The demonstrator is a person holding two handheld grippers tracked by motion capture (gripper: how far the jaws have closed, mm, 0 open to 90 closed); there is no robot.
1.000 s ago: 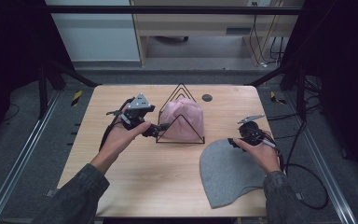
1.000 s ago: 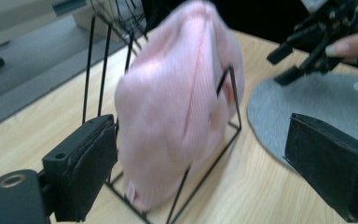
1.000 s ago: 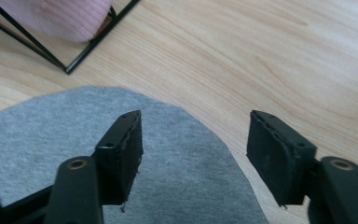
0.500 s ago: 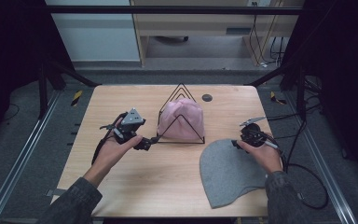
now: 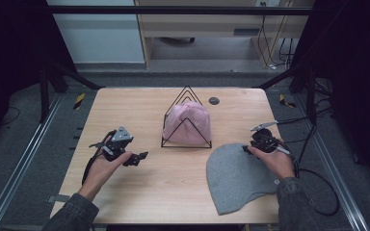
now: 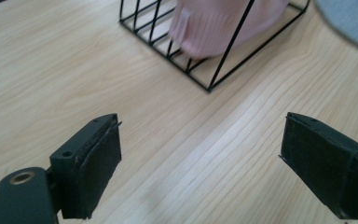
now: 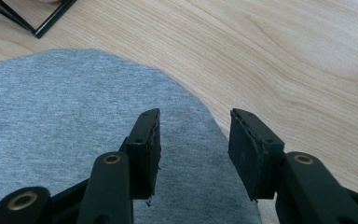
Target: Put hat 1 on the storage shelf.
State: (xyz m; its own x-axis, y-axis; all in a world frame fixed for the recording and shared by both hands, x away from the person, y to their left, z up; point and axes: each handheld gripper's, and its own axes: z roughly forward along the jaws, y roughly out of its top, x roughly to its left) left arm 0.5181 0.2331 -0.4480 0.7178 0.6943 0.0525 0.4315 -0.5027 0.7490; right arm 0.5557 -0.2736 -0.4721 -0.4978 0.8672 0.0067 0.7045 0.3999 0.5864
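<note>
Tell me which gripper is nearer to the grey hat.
Right. The right gripper sits at the grey hat's upper right edge, its half-open jaws over the fabric and just closing. The left gripper is out over bare wood, well left of the hat, jaws wide open.

The left gripper (image 5: 142, 156) has drawn away from the black wire rack (image 5: 187, 120) holding the pink hat (image 5: 189, 122). A second ago it sat against the rack's left side near the middle of the high view; now it is in the lower left of that view, well apart from the rack, jaws wide over bare table (image 5: 173, 187). The right gripper (image 5: 245, 149) has just been closing its jaws over the edge of the grey hat (image 5: 236, 178), which lies between them, not yet pinched.
</note>
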